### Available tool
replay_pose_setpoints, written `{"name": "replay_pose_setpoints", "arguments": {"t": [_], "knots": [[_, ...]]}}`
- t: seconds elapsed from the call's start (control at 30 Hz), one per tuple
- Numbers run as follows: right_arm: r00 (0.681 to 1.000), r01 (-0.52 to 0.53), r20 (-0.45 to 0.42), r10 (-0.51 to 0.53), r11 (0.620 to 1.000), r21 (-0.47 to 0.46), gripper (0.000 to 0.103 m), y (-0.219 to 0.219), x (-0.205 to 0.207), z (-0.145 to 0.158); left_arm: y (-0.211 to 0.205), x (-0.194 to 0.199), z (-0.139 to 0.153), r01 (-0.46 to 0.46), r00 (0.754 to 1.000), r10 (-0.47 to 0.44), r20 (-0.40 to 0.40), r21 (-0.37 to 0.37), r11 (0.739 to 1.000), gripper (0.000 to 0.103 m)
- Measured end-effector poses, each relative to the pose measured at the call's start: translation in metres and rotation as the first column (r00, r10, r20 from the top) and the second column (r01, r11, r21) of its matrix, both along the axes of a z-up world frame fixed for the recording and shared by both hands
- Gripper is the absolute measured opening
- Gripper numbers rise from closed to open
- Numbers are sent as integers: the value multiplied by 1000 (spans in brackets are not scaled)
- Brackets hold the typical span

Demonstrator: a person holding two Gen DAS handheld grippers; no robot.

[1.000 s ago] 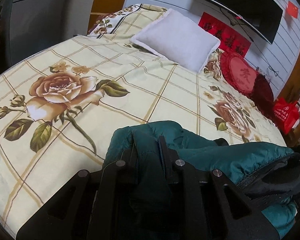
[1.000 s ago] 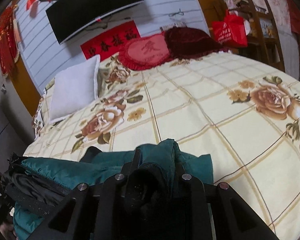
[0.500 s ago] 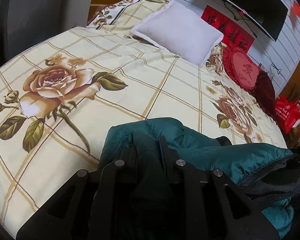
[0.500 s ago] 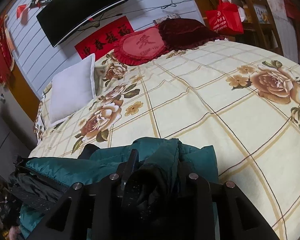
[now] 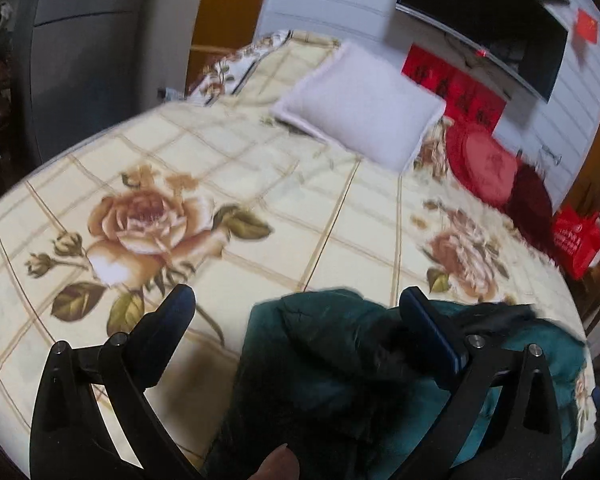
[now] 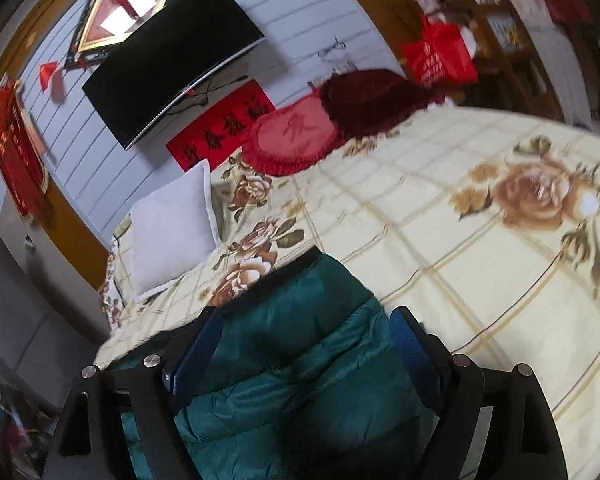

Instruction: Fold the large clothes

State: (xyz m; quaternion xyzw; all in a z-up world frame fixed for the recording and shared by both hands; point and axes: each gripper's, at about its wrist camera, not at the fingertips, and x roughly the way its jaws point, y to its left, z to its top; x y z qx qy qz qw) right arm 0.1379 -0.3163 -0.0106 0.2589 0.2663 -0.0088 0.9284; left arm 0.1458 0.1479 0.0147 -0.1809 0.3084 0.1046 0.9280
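A dark teal padded jacket lies bunched at the near edge of the bed, on the cream rose-print sheet. My left gripper hovers just above it, its jaws opening wide; the jacket's fold lies below and between the fingers, not pinched. In the right wrist view the quilted jacket lies flatter. My right gripper is over it with its jaws opening, and neither pad presses the cloth. A person's fingertip shows at the bottom edge.
A white pillow and a round red cushion sit at the head of the bed, under a wall television. A red bag stands off the bed's right side. A grey wardrobe stands to the left.
Both grippers were shut on bunched jacket fabric and have now let go and spread wide. Both have lifted a little, and the jacket has settled on the bed.
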Motion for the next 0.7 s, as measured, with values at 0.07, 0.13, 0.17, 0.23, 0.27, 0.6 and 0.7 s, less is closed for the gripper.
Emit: {"name": "replay_pose_setpoints", "arguments": {"t": [0.07, 0.13, 0.17, 0.23, 0.27, 0.6, 0.7], "knots": [[1000, -20, -13, 19, 997, -72, 84, 9, 2, 5, -5, 1, 4, 45, 999, -45, 15, -22, 999, 102], [998, -43, -41, 37, 984, -175, 84, 22, 6, 8, -18, 7, 4, 116, 993, -116, -3, -23, 993, 102], [997, -57, -55, 46, 974, -218, 84, 27, 9, 9, -28, 11, 2, 159, 987, -160, -21, -17, 987, 102], [992, -109, -89, 88, 957, -268, 84, 40, 19, 9, -46, 17, -1, 227, 972, -226, -61, 11, 974, 102], [987, -132, -122, 101, 950, -284, 84, 45, 25, 7, -55, 22, -4, 254, 964, -251, -88, 27, 967, 102], [922, -277, -347, 171, 918, -283, 103, 57, 60, -41, -72, 41, -52, 255, 948, -221, -228, 133, 958, 103], [911, -301, -354, 212, 928, -220, 103, 45, 66, -60, -70, 49, -61, 257, 944, -221, -245, 125, 958, 103]]}}
